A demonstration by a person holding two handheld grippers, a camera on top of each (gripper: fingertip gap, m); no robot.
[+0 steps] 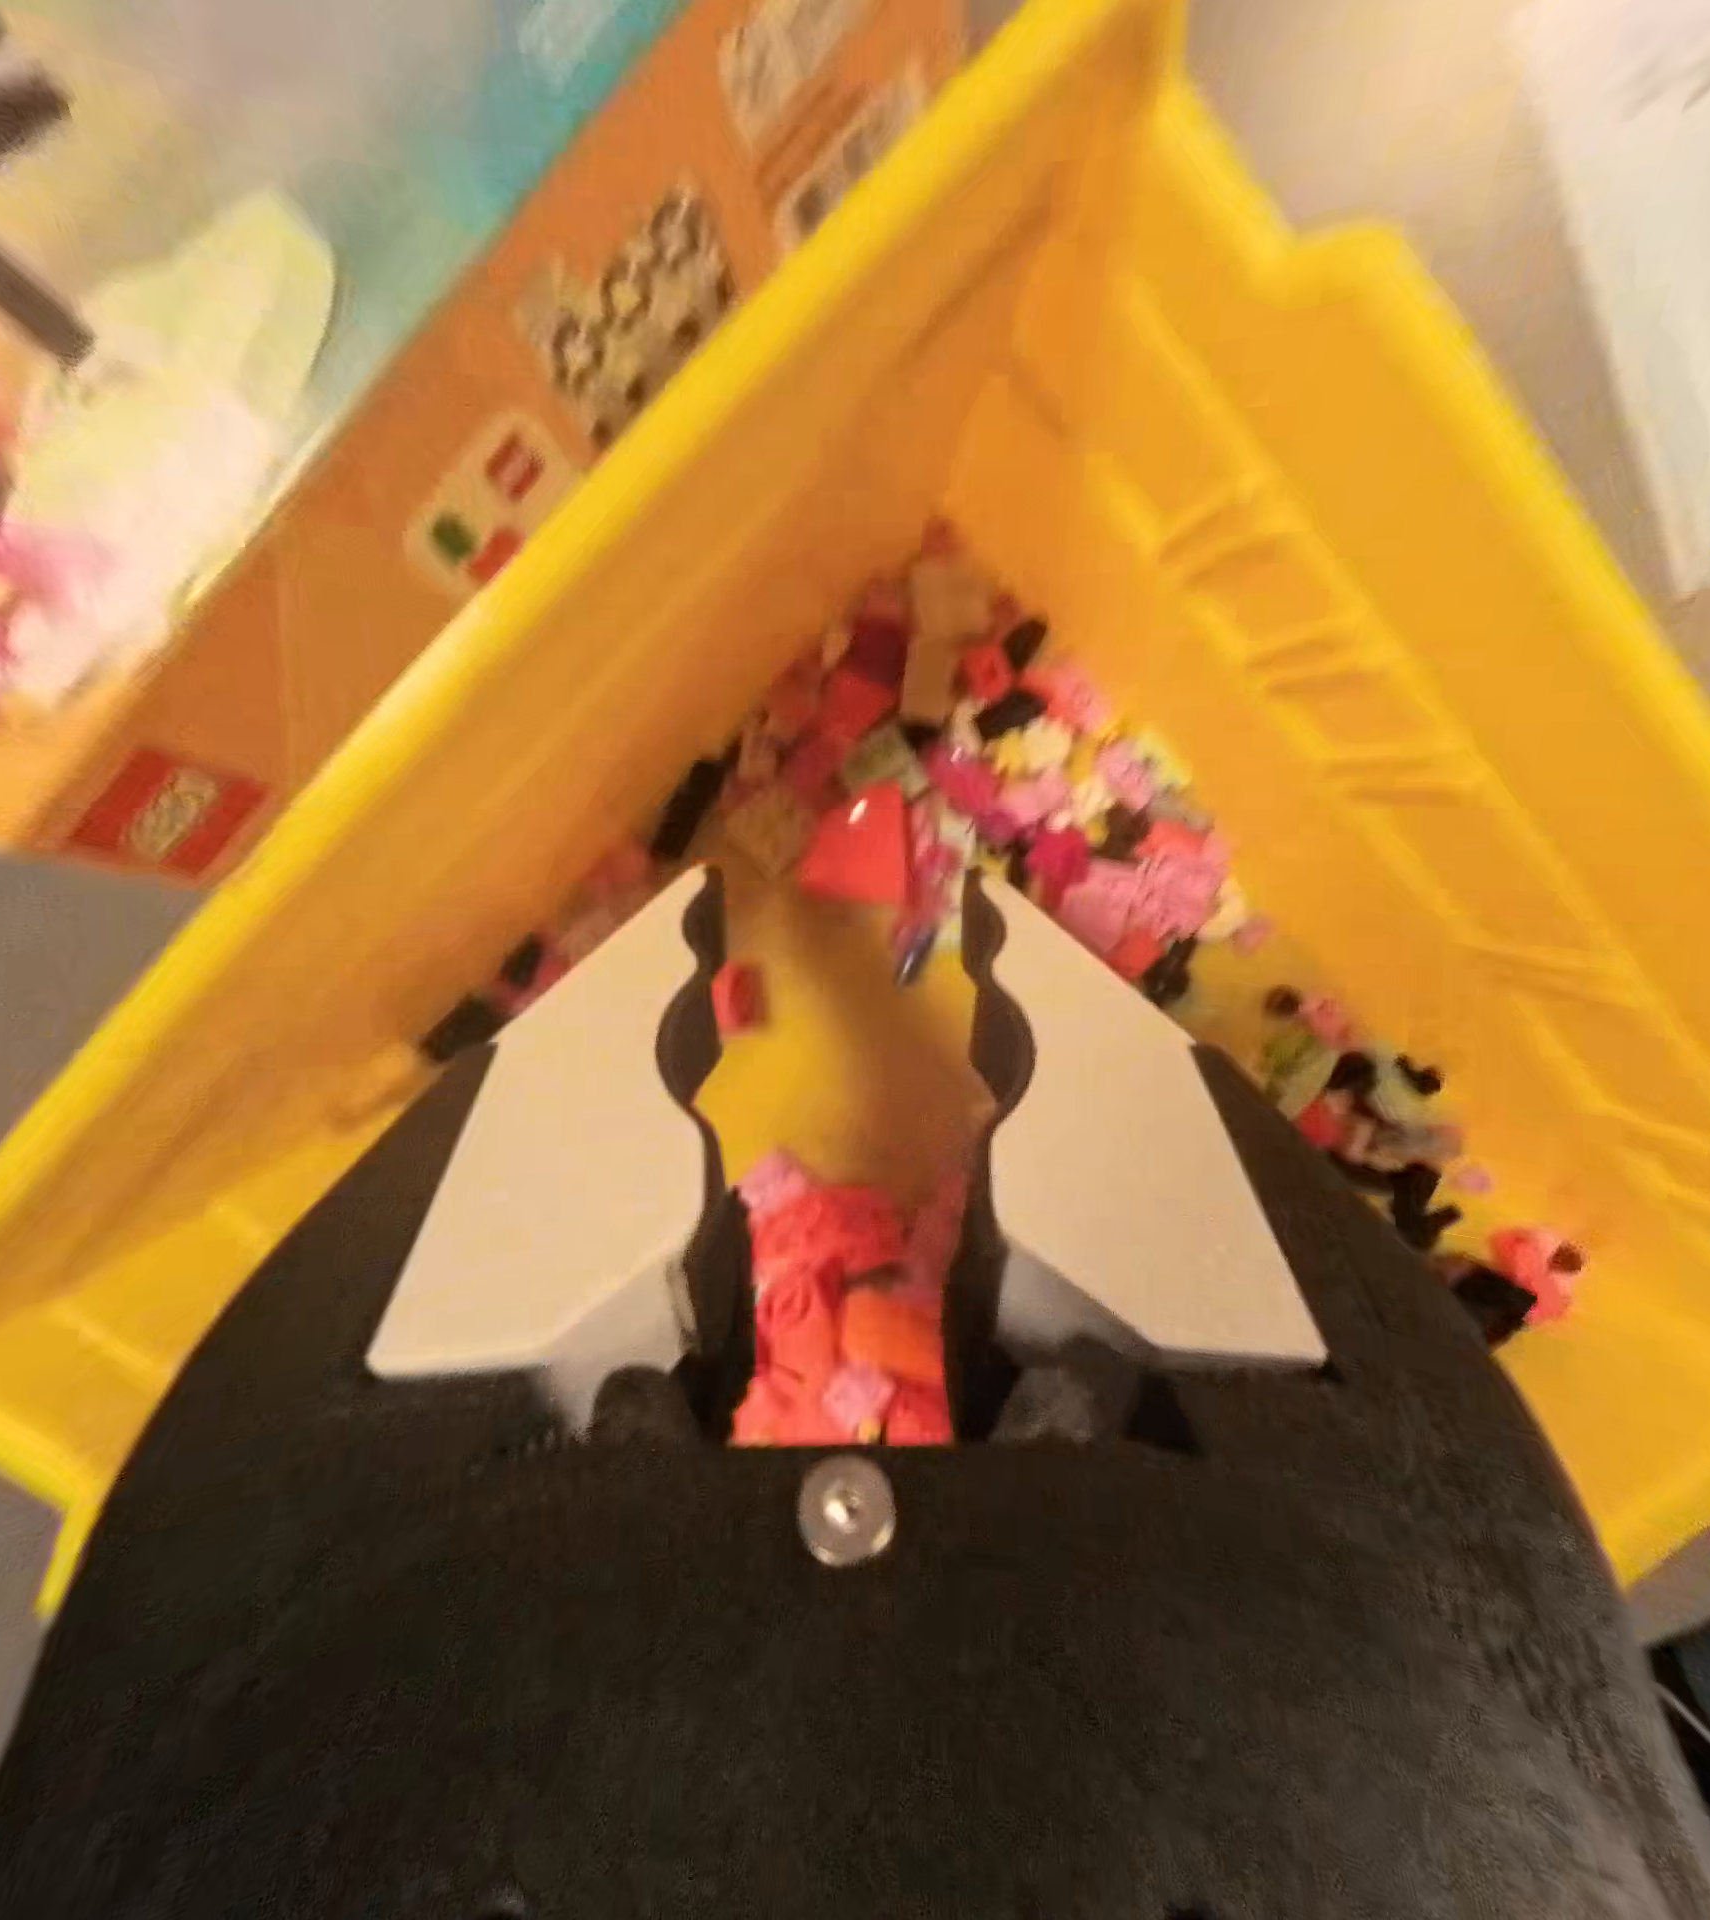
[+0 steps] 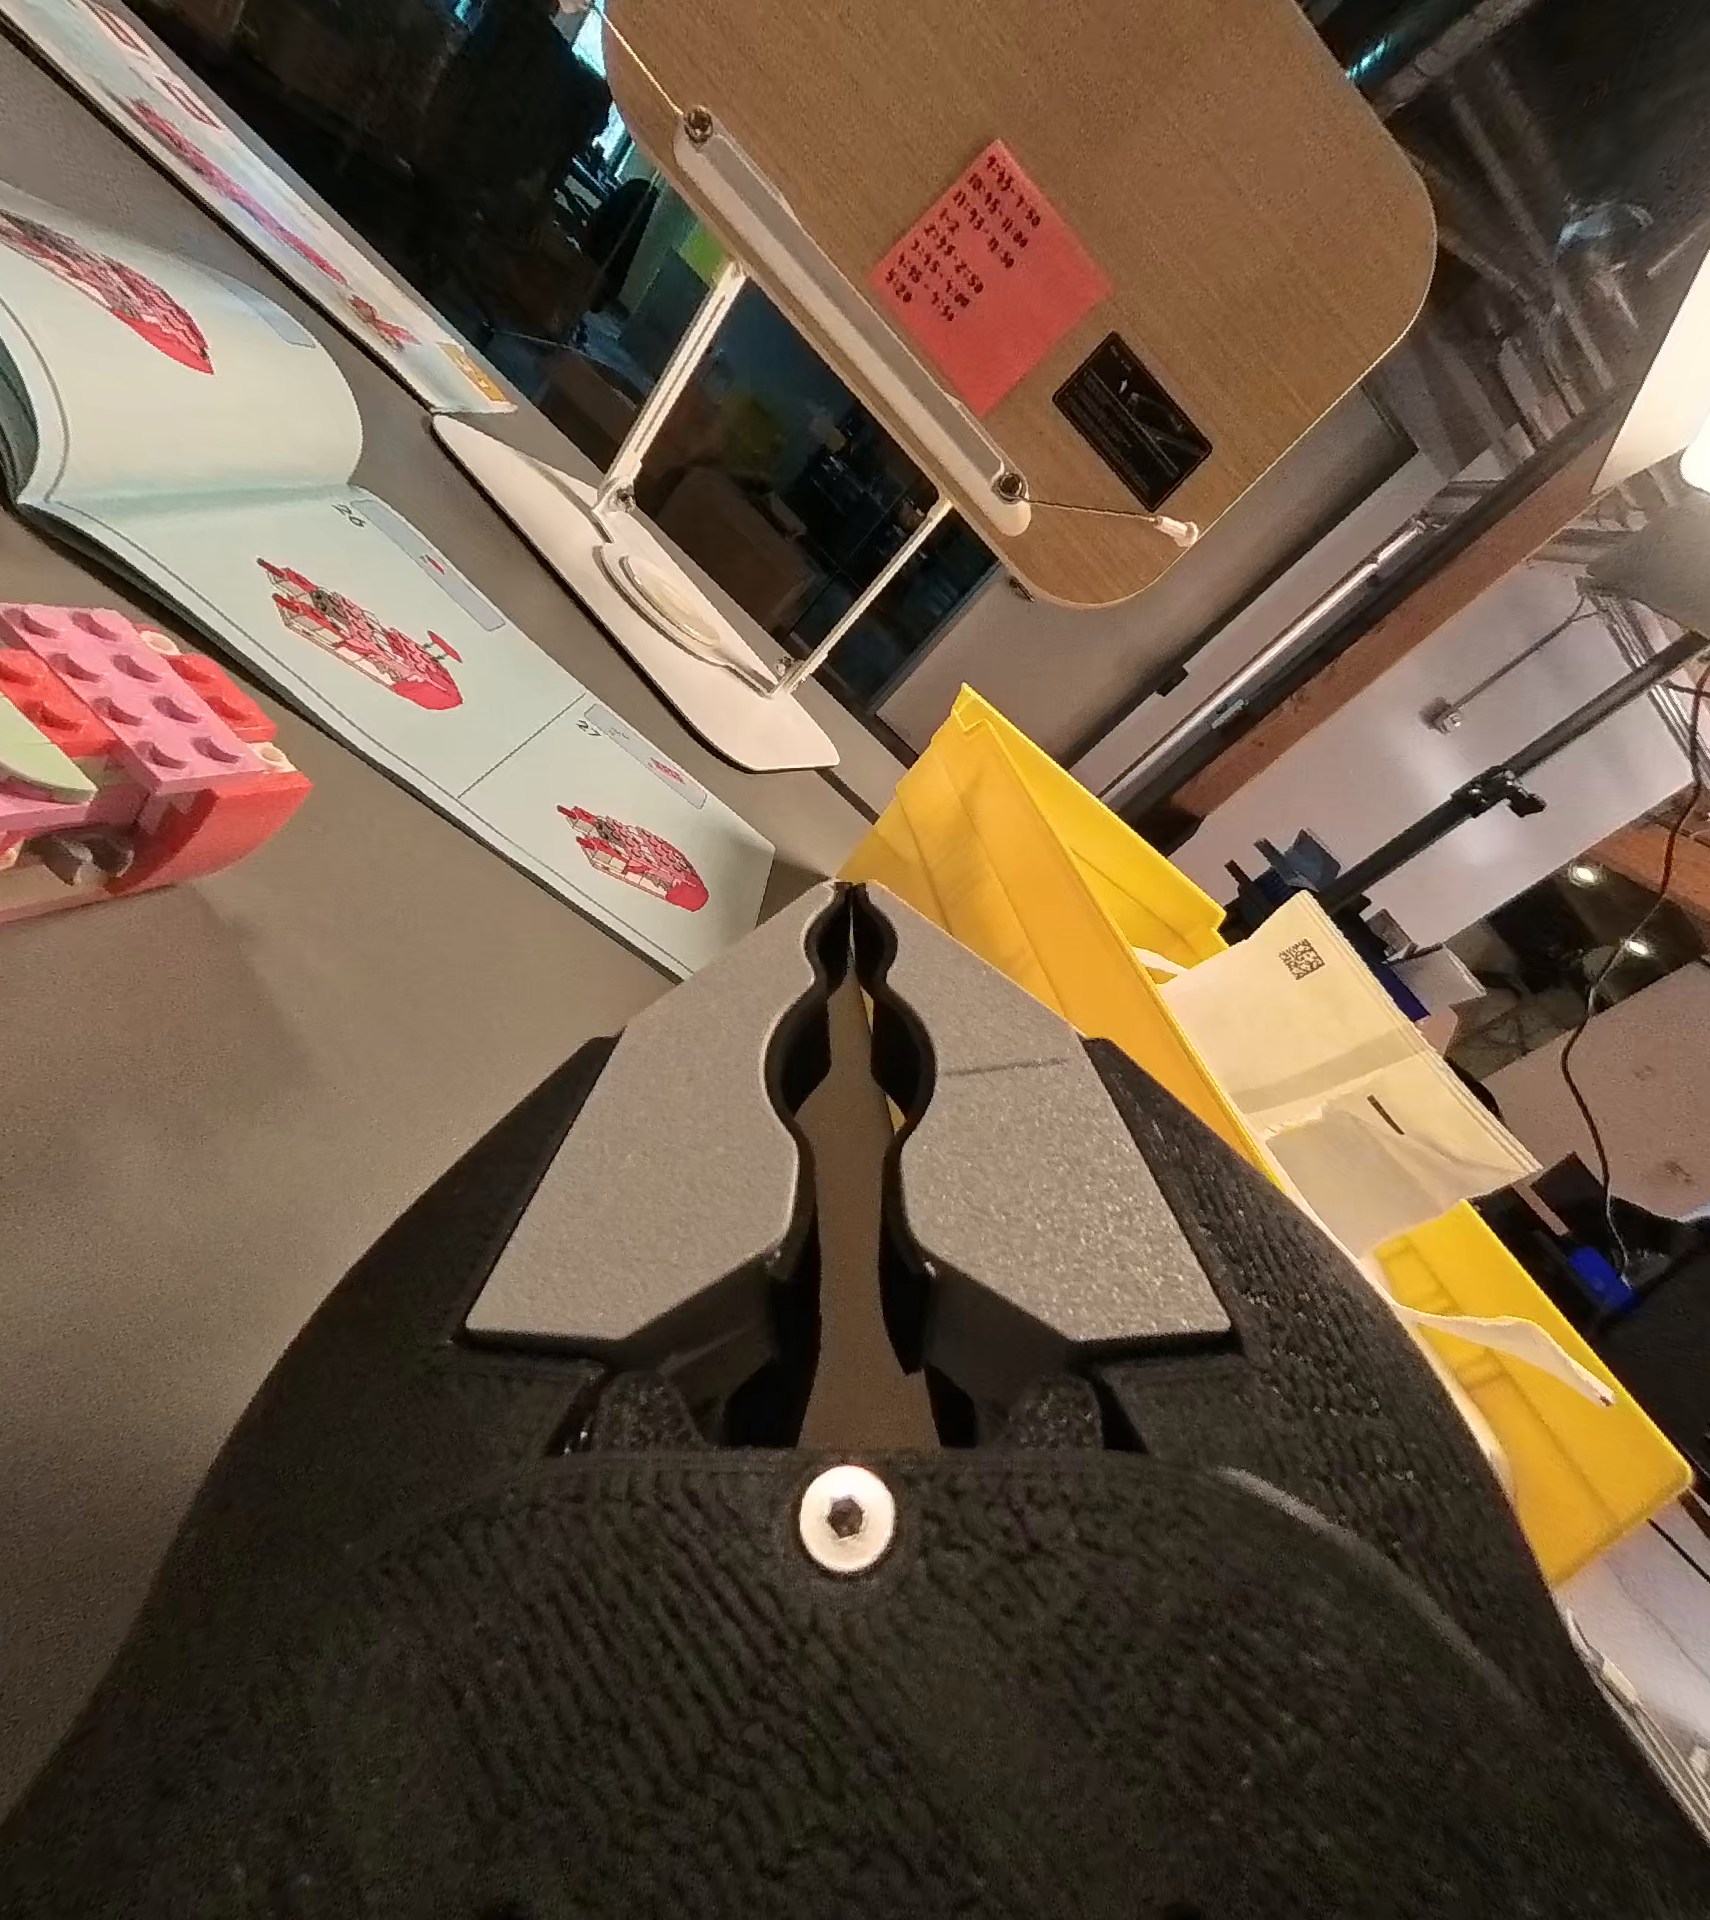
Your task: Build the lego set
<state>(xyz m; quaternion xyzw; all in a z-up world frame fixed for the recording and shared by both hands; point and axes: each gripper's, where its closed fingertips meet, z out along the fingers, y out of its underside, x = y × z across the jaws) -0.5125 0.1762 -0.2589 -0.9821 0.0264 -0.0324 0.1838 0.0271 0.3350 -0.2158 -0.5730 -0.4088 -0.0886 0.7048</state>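
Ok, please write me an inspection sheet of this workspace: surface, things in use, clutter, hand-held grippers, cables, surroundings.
Surface: grey table, mostly bare near the right hand-held gripper.
Things in use: yellow bin with loose small bricks; pink and red brick model; open instruction booklet.
Clutter: orange box behind the bin; white bags in a yellow bin.
Hand-held grippers: left hand-held gripper inside the bin, fingers apart, nothing between the tips; right hand-held gripper above the table, fingertips together, nothing held.
Cables: black cable hanging at right.
Surroundings: wooden panel with a red note; dark stand.
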